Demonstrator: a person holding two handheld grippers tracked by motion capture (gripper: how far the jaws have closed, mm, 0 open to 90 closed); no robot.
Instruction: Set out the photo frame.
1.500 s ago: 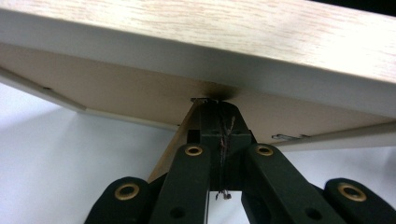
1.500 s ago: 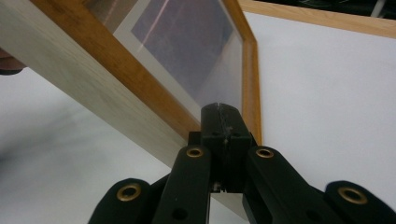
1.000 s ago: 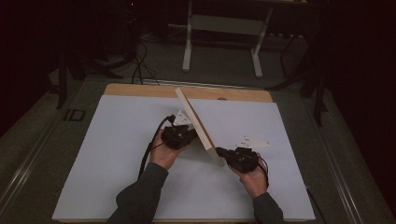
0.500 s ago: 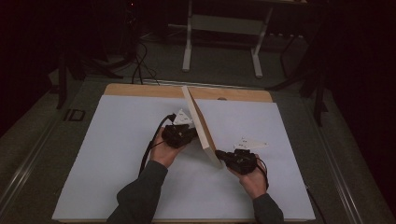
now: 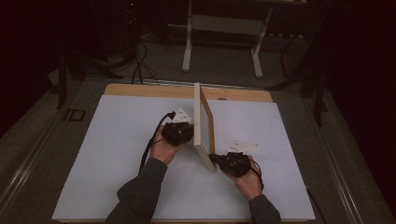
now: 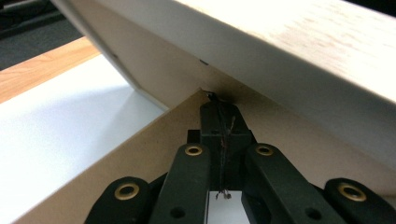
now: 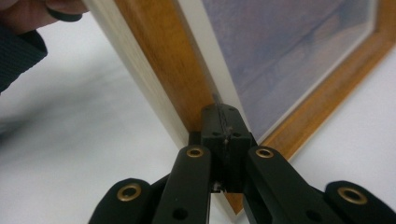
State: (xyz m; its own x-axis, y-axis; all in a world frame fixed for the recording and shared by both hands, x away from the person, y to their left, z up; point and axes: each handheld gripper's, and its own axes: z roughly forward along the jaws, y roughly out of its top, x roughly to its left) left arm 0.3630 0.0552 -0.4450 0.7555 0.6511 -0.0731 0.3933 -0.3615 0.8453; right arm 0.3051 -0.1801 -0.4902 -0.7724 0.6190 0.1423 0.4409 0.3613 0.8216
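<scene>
A wood-framed picture (image 5: 204, 122) stands on its edge on the white table sheet (image 5: 112, 158), running from far to near. My left gripper (image 5: 190, 135) is at its back side, jaws shut, tips against the pale backing board (image 6: 168, 79) under the light wood rim (image 6: 299, 42). My right gripper (image 5: 215, 160) is at the near corner, jaws shut, tips touching the brown front border (image 7: 159, 60) beside the glass (image 7: 289, 42). The shut left tips (image 6: 219, 100) and the shut right tips (image 7: 223, 114) each hold nothing.
A wooden strip (image 5: 140, 89) of tabletop runs along the far edge of the sheet. Beyond it on the dark floor are cables (image 5: 140, 65) and a white stand (image 5: 219, 28). In the right gripper view a hand (image 7: 37, 11) is at the top left.
The frame has risen from a slant to nearly upright, and its far end has swung to the right. Both hands stayed almost in place.
</scene>
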